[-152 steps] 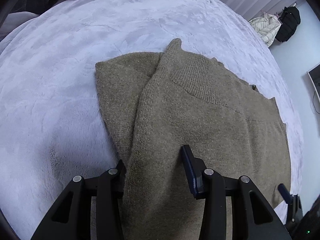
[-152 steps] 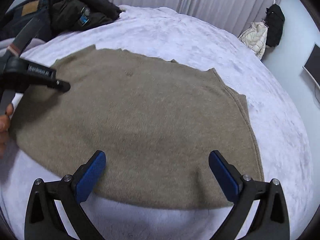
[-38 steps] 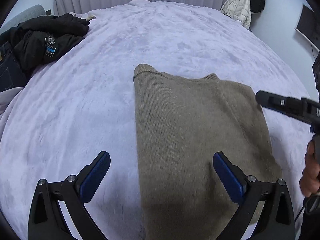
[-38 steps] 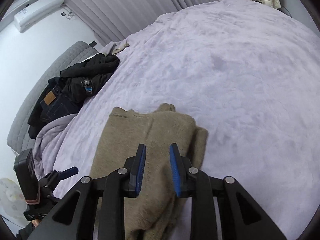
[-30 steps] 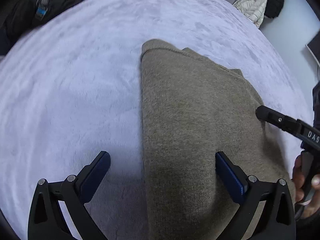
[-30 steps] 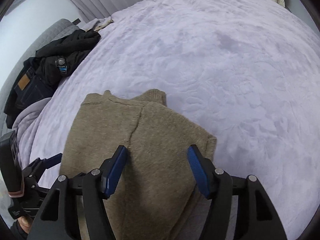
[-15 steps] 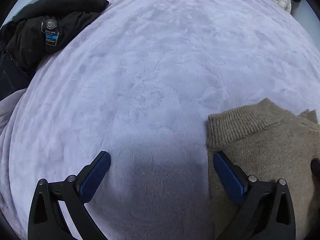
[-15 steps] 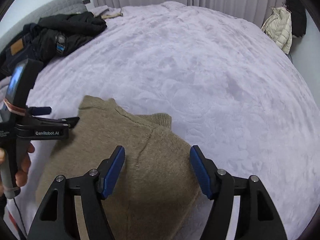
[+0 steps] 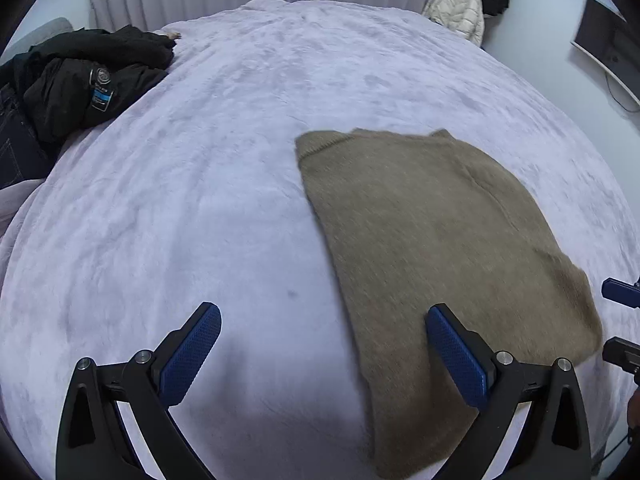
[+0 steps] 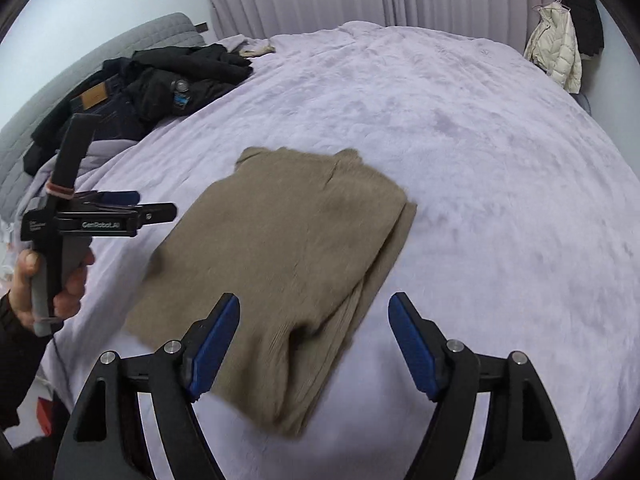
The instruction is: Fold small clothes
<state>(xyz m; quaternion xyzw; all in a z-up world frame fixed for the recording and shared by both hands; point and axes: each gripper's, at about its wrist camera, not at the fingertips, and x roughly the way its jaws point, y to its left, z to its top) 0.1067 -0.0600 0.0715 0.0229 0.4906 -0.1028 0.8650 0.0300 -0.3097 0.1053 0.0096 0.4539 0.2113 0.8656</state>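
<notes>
An olive-brown knit sweater (image 9: 432,240) lies folded into a long rectangle on the lavender bedspread (image 9: 200,200); it also shows in the right wrist view (image 10: 288,248). My left gripper (image 9: 324,354) is open and empty, held above the bed at the sweater's left edge; it also shows from the side in the right wrist view (image 10: 152,210). My right gripper (image 10: 314,346) is open and empty, hovering above the sweater's near right edge. Its fingertips (image 9: 620,292) show at the right edge of the left wrist view.
A heap of dark clothes (image 10: 160,80) and jeans (image 10: 96,100) lies at the far left of the bed, also in the left wrist view (image 9: 80,80). Jackets (image 10: 560,40) hang by the curtains at the far right. A monitor (image 9: 608,44) stands at the right.
Both grippers have pulled back and risen from the sweater. The right gripper, shut on the fabric 1.3 s ago, has opened wide. The sweater lies folded narrower than 5 s ago.
</notes>
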